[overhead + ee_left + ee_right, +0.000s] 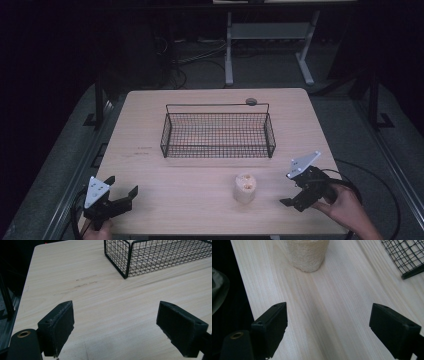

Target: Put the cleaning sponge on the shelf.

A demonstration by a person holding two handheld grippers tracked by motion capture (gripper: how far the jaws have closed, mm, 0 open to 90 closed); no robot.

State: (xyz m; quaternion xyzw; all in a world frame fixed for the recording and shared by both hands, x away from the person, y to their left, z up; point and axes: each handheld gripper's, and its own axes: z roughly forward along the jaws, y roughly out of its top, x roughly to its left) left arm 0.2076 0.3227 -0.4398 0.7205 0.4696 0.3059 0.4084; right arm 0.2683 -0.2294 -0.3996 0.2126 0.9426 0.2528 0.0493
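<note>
A black rectangular wire-mesh basket (218,134) is seen on the pale wooden table (150,125), with nothing visible inside. A beige, rough-textured loofah cylinder (245,188) stands upright in front of it, near the right gripper (296,196). Both it and the left gripper (121,190) are held wide open, gripping nothing.

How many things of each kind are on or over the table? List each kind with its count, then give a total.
Wire basket: 1
Loofah piece: 1
Small round grey thing at the basket's far rim: 1
Handheld tools: 2, the left tool and the right tool, both open
Total: 5
</note>
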